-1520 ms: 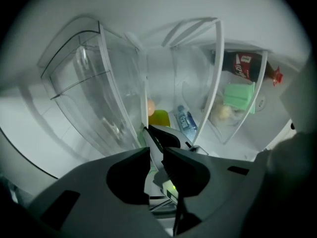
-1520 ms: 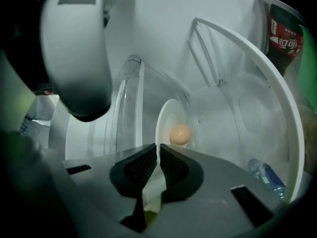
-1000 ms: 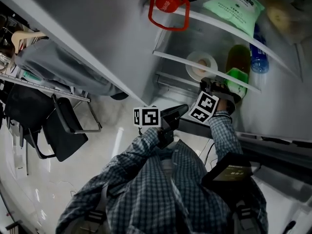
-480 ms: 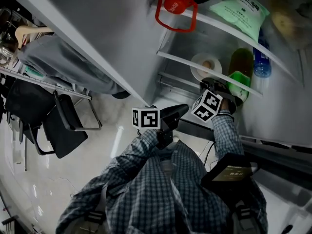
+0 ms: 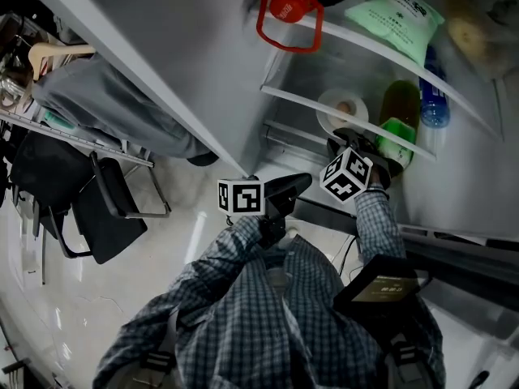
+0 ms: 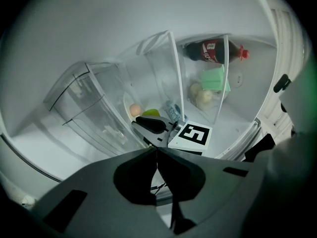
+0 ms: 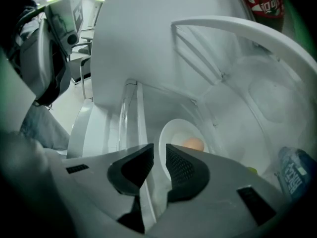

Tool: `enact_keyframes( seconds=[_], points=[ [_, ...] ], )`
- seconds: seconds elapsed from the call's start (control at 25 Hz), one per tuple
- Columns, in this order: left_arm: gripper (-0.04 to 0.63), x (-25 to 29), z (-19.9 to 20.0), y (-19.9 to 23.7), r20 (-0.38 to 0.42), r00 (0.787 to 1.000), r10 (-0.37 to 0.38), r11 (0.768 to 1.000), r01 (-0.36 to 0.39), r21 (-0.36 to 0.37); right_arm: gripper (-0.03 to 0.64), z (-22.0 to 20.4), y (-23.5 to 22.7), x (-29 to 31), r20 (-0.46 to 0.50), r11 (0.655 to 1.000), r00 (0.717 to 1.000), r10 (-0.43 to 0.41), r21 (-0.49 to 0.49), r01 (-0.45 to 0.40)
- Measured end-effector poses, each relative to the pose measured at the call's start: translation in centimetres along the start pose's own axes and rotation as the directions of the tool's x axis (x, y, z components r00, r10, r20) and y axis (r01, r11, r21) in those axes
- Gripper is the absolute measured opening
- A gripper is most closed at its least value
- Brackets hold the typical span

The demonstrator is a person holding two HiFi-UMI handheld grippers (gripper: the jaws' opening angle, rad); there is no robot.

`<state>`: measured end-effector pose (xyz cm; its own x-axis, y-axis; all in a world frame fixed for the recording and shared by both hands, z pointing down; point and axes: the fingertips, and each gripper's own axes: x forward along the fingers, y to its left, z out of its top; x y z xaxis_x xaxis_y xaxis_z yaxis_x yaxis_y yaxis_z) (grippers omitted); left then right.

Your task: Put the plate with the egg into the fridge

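The white plate (image 5: 341, 112) with the brown egg (image 5: 346, 106) lies on the middle fridge shelf (image 5: 288, 97). My right gripper (image 5: 340, 137) reaches to the plate's near rim. In the right gripper view its jaws (image 7: 159, 152) stand a narrow slit apart over that rim, with the plate (image 7: 174, 133) and the egg (image 7: 193, 144) just beyond them. My left gripper (image 5: 302, 181) hangs lower, outside the fridge, shut with nothing in it (image 6: 156, 150). From the left gripper view the egg (image 6: 134, 109) shows through the clear shelf.
A red-capped cola bottle (image 5: 287, 10) and a green packet (image 5: 394, 10) lie on the upper shelf. A green bottle (image 5: 397, 104) and a blue-labelled bottle (image 5: 431, 96) stand right of the plate. The open fridge door (image 5: 146, 63) is at the left, a chair (image 5: 109, 209) beyond it.
The right gripper's marker cube has turned a little and shifted slightly right. The plate stays at the same spot on the shelf. The left gripper has hardly moved.
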<state>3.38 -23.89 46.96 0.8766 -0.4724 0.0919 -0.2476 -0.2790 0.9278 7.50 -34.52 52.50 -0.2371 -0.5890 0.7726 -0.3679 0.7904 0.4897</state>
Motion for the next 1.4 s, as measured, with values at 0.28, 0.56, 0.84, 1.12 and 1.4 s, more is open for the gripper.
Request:
enact_keyframes(
  seconds=[0.28,0.56,0.84,1.12,1.4],
  points=[
    [0.008,-0.1,0.3,-0.8,0.012,0.999,-0.031,1.0,0.031,0.0,0.057,1.1,0.0,-2.3,0.096,0.992,0.992,-0.083,0.102,0.073],
    [0.008,0.4,0.4,-1.2,-0.007,1.0,0.001,0.993,0.0,0.118,0.006,1.2,0.1,-6.0,0.179,0.966,0.974,-0.141,0.241,0.095],
    [0.008,1.3,1.2,-1.1,0.023,0.997,0.072,0.957,-0.075,0.28,0.006,0.8,0.8,-8.7,0.29,0.889,0.94,-0.181,0.456,0.03],
    [0.008,2.0,2.3,-1.8,0.094,0.986,0.137,0.875,-0.165,0.456,0.006,0.9,0.4,-11.3,0.375,0.791,0.875,-0.306,0.612,0.014],
    [0.008,2.3,2.8,-2.5,0.158,0.967,0.2,0.752,-0.255,0.608,0.006,0.1,0.9,-12.7,0.421,0.754,0.832,-0.361,0.657,-0.006]
  ],
)
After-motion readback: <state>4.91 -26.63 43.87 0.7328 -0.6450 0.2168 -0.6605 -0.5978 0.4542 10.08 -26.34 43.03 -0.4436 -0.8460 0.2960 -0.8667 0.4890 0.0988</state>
